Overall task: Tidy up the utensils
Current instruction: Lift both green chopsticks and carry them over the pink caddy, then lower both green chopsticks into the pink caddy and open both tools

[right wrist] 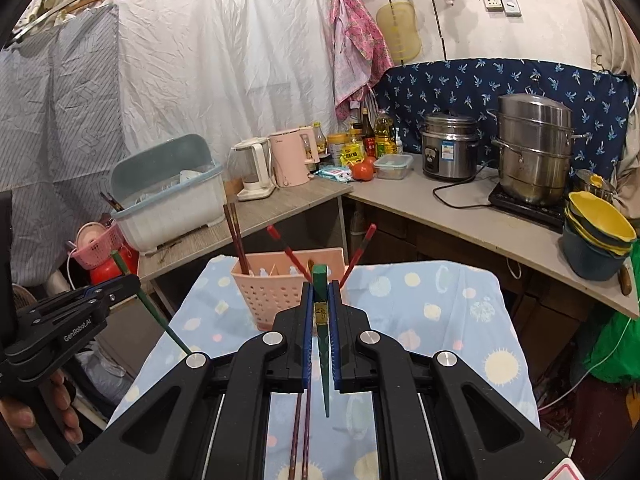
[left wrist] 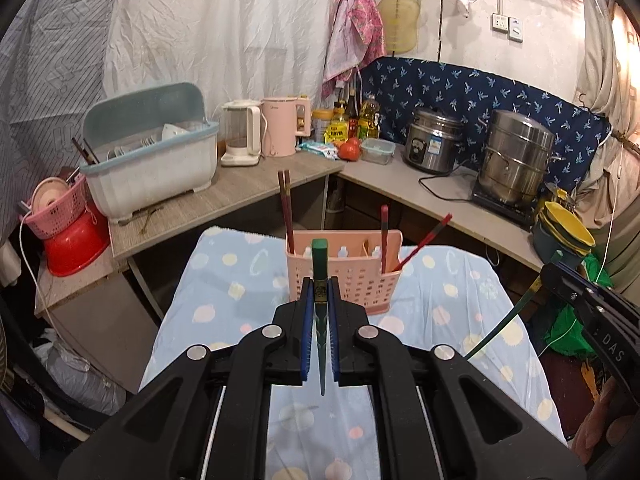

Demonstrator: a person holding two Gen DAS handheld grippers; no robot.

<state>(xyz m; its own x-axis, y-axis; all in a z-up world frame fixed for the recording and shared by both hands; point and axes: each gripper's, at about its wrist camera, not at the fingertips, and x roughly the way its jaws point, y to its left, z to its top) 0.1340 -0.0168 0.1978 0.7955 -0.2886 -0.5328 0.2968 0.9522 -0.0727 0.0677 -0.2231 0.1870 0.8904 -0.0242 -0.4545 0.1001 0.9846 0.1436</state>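
Note:
A pink utensil basket [left wrist: 352, 280] [right wrist: 272, 296] stands on the table under a light blue patterned cloth [left wrist: 224, 280]. Several red chopsticks [left wrist: 285, 208] lean upright in its compartments. My left gripper [left wrist: 320, 286] is shut on a green chopstick [left wrist: 320, 256], raised in front of the basket. My right gripper [right wrist: 320, 288] is shut on another green chopstick [right wrist: 320, 276], also above the cloth and near the basket. Each gripper shows in the other's view: the right gripper [left wrist: 550, 274] at the right edge, the left gripper [right wrist: 130, 282] at the left. Two dark chopsticks [right wrist: 300, 440] lie on the cloth under the right gripper.
An L-shaped counter [left wrist: 248, 192] runs behind the table, with a dish rack [left wrist: 152, 168], kettles [left wrist: 280, 128], bottles, a rice cooker [left wrist: 434, 140] and a steamer pot [left wrist: 516, 156]. Stacked yellow bowls [right wrist: 600, 224] sit at the right end. A pink basket on a red basin [left wrist: 60, 208] stands at the left.

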